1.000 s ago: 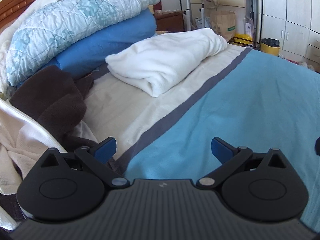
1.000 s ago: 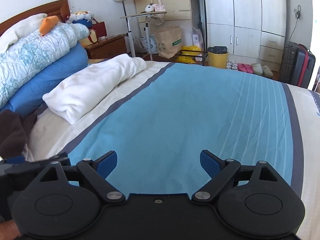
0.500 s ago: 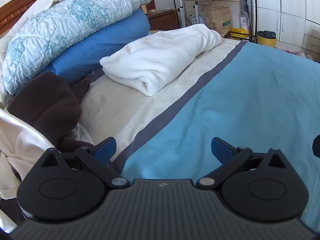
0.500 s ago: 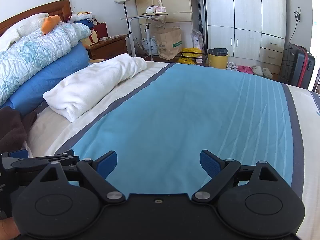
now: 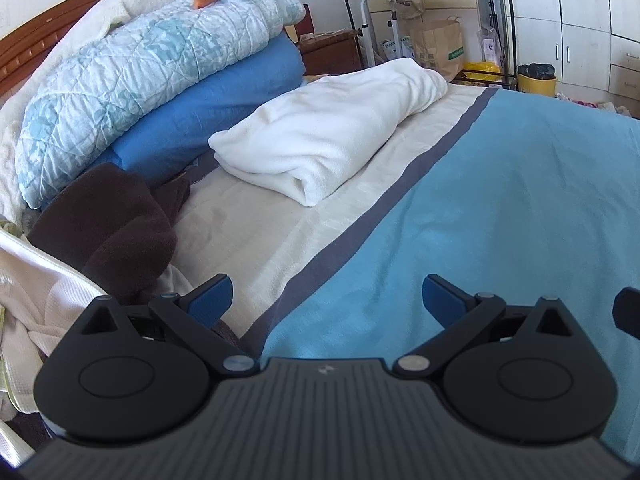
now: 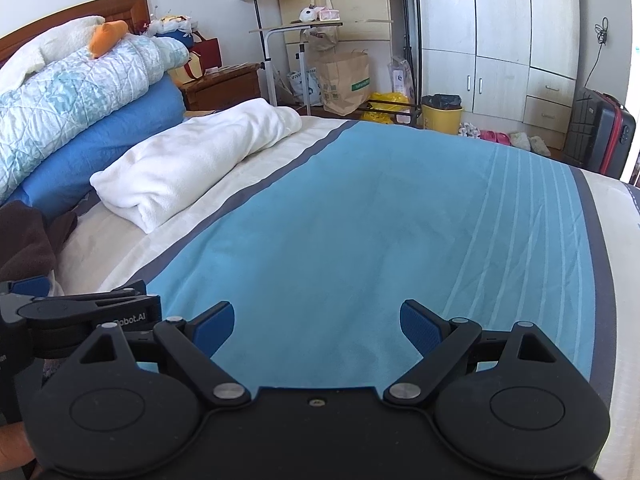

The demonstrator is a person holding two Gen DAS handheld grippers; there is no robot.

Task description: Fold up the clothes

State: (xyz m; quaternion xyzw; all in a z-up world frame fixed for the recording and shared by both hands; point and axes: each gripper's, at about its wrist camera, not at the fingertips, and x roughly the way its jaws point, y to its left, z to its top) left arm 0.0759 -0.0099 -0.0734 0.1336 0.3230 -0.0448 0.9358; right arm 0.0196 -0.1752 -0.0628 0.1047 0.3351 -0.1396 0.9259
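Both grippers hang over the near part of the bed with their blue pads spread wide and nothing between them: the left gripper [image 5: 326, 296] over the seam where the cream band meets the blue bedspread [image 5: 500, 208], the right gripper [image 6: 317, 322] over plain blue.

The clothes waiting to be folded, as I judge it, are the heap at the near left: a brown fleece garment [image 5: 108, 232] slumped on a cream knitted piece [image 5: 36, 304]. That heap lies left of and just beyond the left gripper's left finger, so the left hand is clearly nearer; the right would have to cross over. The brown garment is bunched, with no clear long axis.

Farther off, a folded white garment [image 5: 332, 136] lies on the cream band, its length running from near left to far right, beside the stacked quilt [image 5: 132, 76] and blue bedding.

The left view shows the whole heap. The right view catches only a brown corner [image 6: 24, 240], but shows the left gripper's side [image 6: 88, 312] and the open stretch of bedspread [image 6: 360, 216] where a garment could be spread.
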